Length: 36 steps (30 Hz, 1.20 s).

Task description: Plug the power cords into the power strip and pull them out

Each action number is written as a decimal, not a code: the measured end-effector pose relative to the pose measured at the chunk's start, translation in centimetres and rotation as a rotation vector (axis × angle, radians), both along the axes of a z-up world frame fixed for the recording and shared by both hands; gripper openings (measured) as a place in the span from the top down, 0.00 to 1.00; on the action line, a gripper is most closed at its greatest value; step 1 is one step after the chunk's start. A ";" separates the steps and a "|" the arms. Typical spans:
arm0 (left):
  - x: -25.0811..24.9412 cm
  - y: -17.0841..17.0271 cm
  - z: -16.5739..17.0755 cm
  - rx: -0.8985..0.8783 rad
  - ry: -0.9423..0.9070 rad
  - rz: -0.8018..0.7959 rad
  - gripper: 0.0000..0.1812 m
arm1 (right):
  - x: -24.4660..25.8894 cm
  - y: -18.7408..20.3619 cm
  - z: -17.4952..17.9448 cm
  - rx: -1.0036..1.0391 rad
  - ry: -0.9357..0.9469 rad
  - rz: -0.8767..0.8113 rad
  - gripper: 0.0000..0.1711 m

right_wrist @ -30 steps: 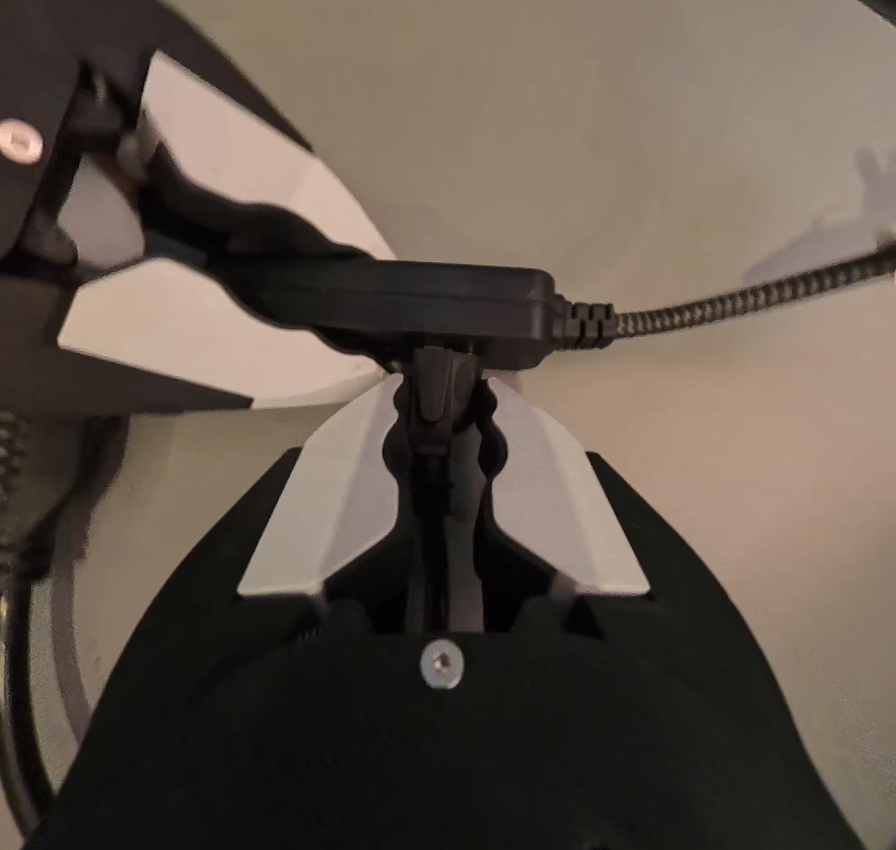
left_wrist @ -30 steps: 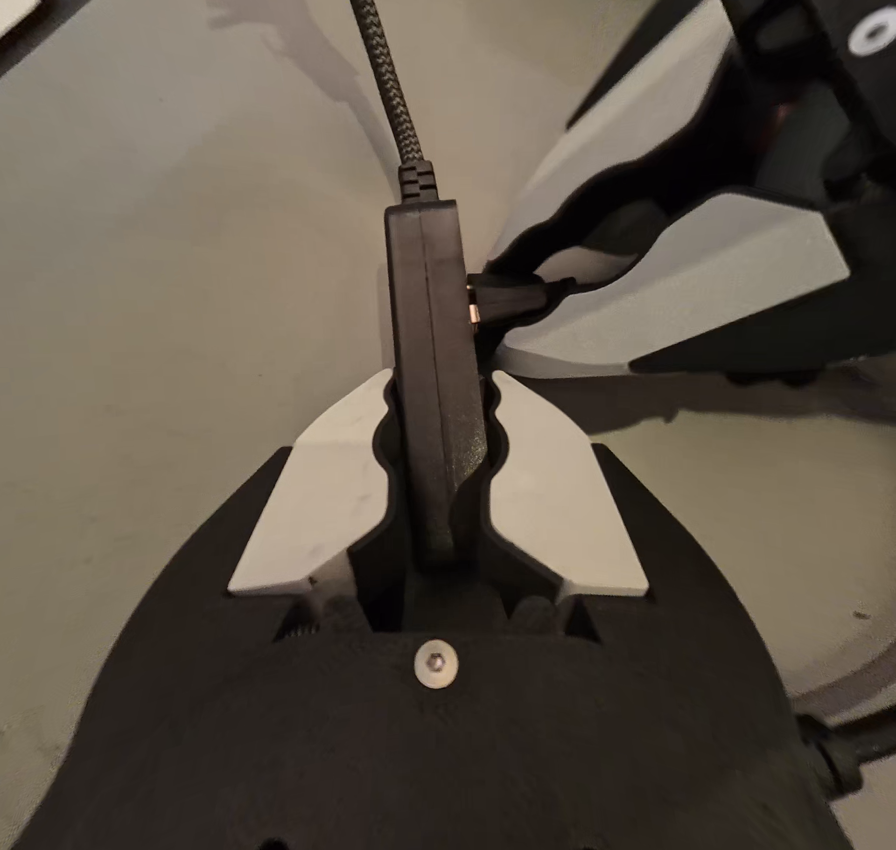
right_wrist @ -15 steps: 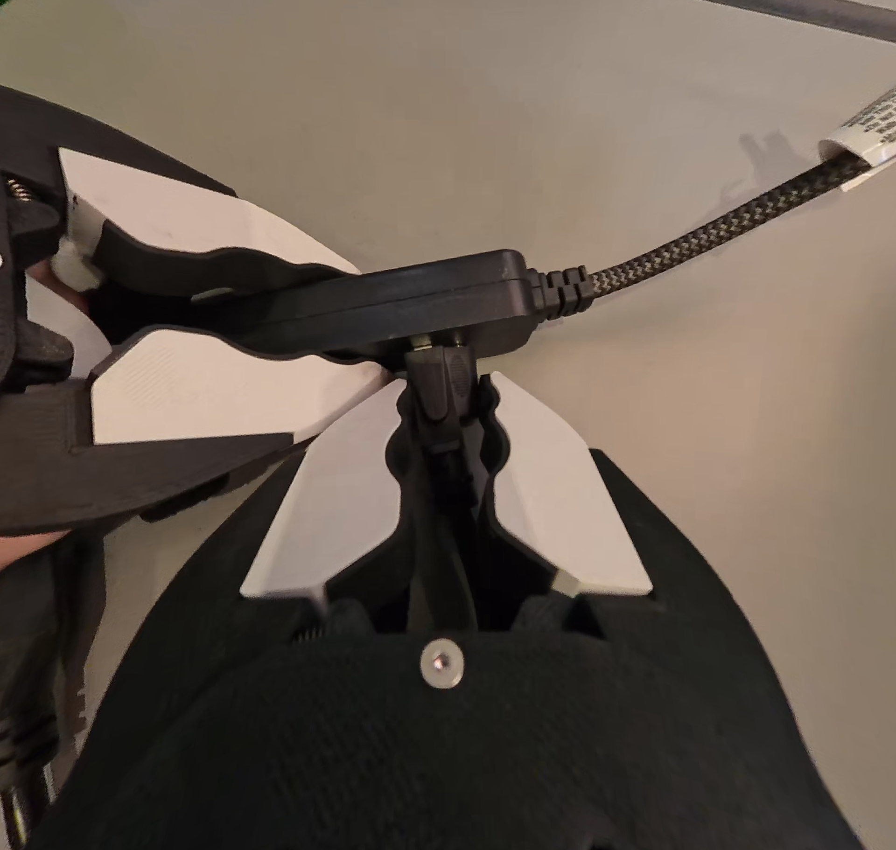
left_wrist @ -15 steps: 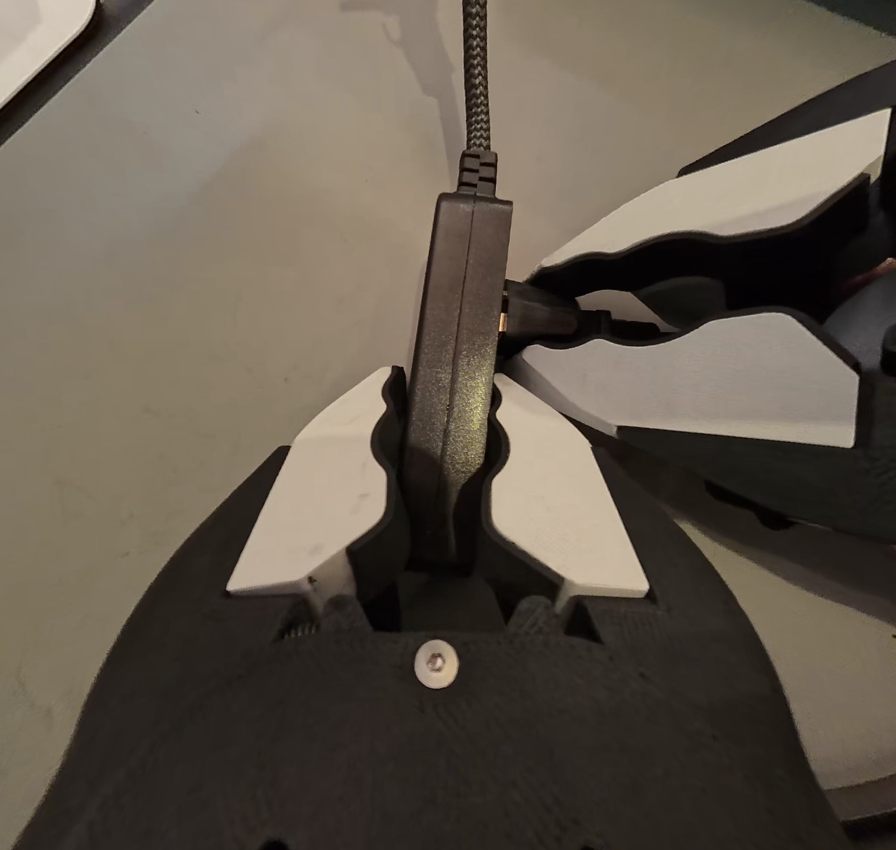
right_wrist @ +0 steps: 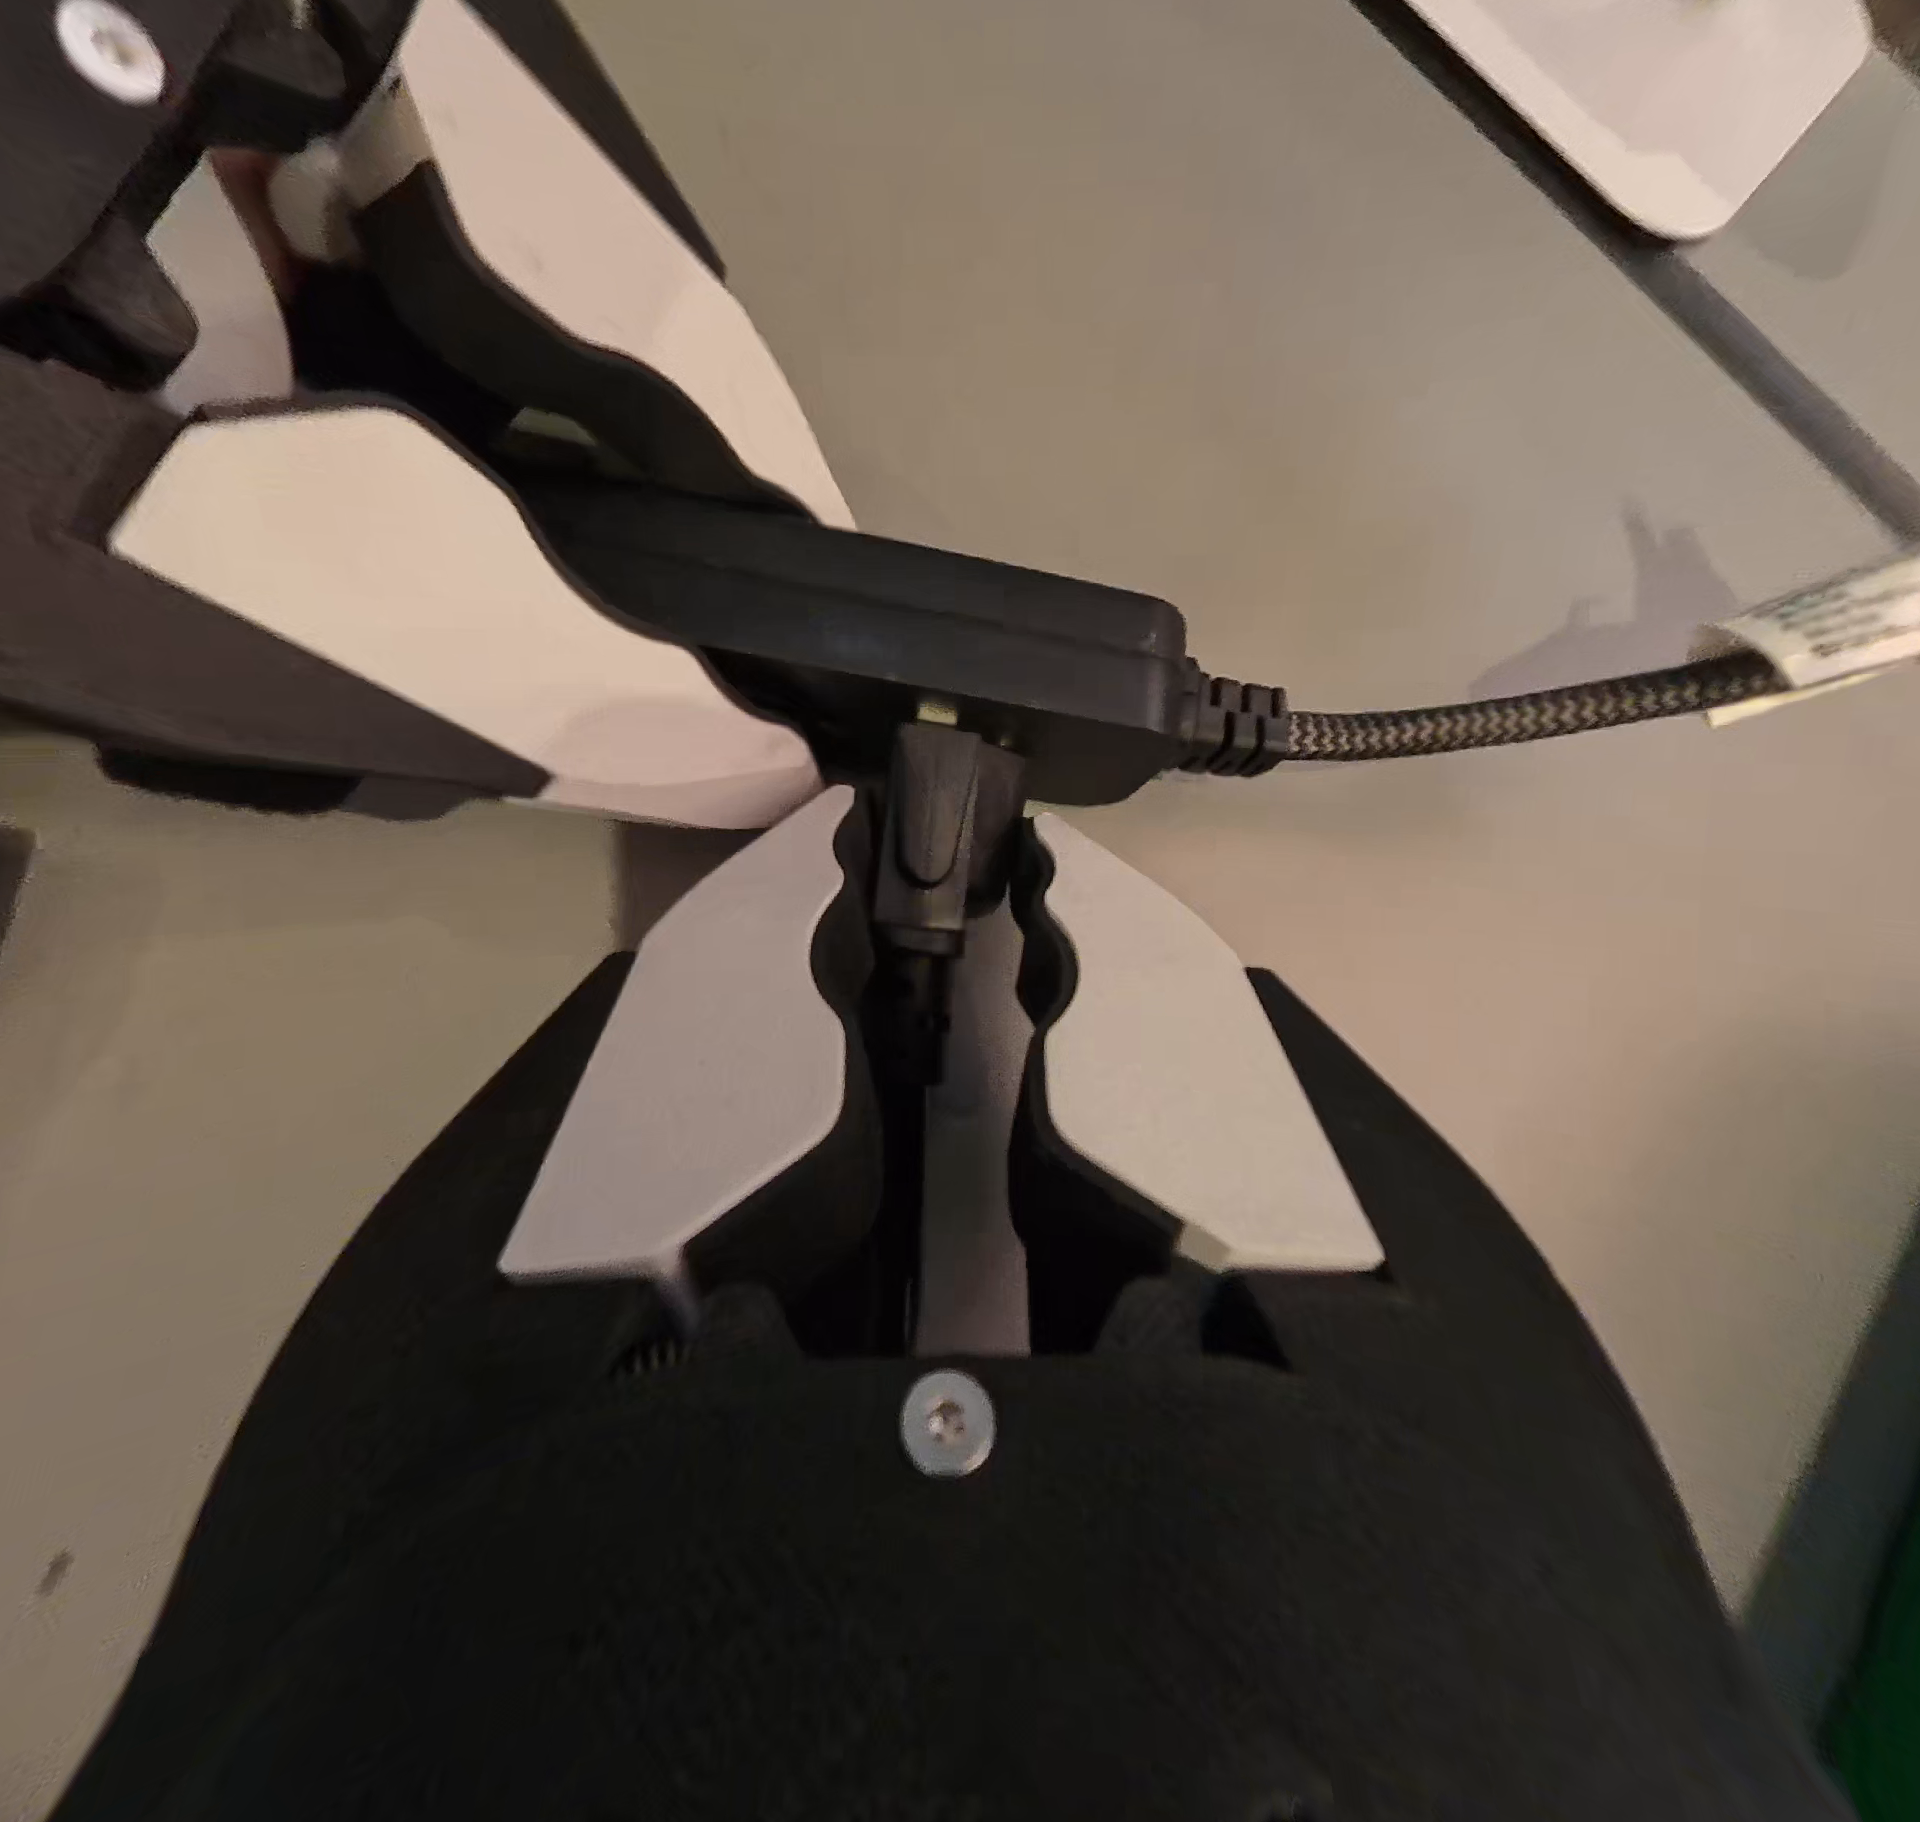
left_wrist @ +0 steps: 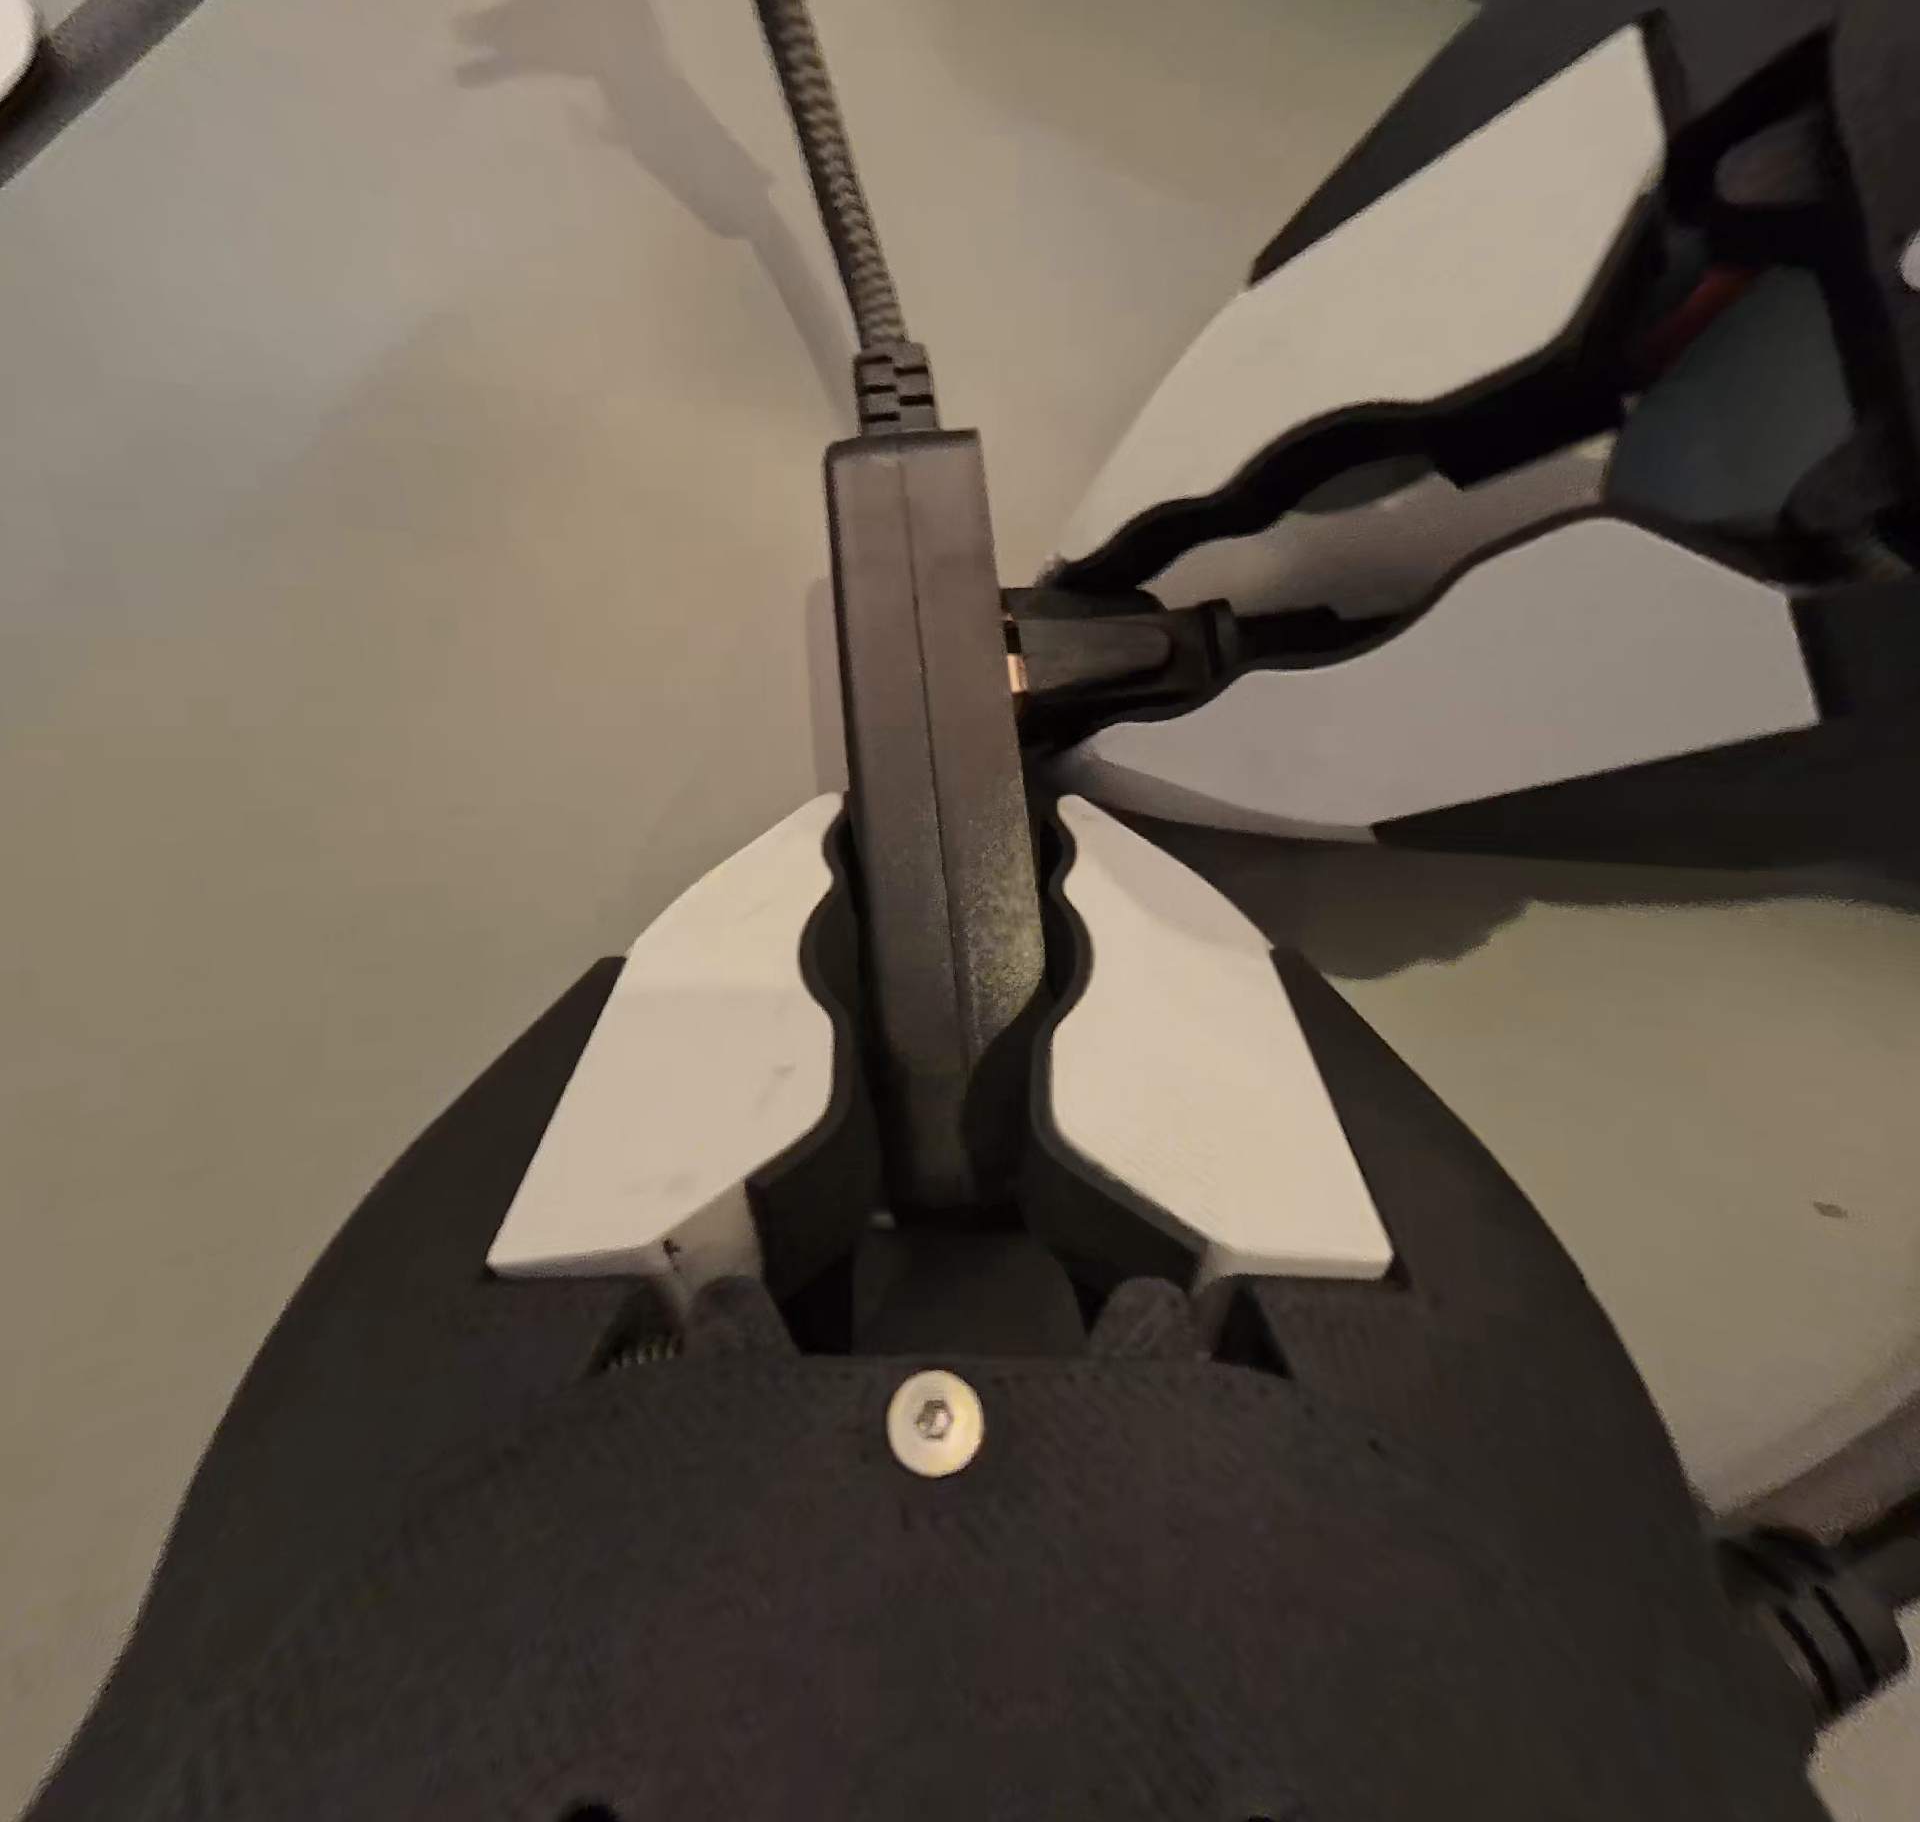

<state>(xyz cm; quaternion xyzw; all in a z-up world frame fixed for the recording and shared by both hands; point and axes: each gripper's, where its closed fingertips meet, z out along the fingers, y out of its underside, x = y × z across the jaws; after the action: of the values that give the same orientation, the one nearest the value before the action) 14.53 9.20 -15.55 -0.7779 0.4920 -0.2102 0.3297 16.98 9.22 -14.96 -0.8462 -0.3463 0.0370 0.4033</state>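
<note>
Left tool is clamped on the near end of the black power strip, its long axis running toward 12 o'clock with the braided cable beyond, all held above the counter. At 3 o'clock, the right tool pinches the plug, which looks seated, so I'd guess pulling means straight back, square to the strip.
</note>
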 end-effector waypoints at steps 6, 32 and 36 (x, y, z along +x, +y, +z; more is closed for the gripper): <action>0.1 -1.7 1.5 -0.216 -0.122 -0.125 0.69 | 0.6 -0.6 1.8 0.209 -0.067 0.031 0.85; 0.1 -1.2 0.3 -0.085 0.232 0.108 0.85 | 1.9 -0.8 2.6 -0.381 0.574 -0.175 0.84; 0.1 -1.2 0.3 -0.073 0.204 0.108 0.86 | 1.1 -0.5 3.0 -0.121 0.316 0.029 0.85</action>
<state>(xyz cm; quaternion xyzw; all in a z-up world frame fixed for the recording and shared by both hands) 14.65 7.99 -15.26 -0.8321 0.4724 -0.1299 0.2601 18.10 8.76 -11.95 -0.8475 -0.2878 0.1964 0.4004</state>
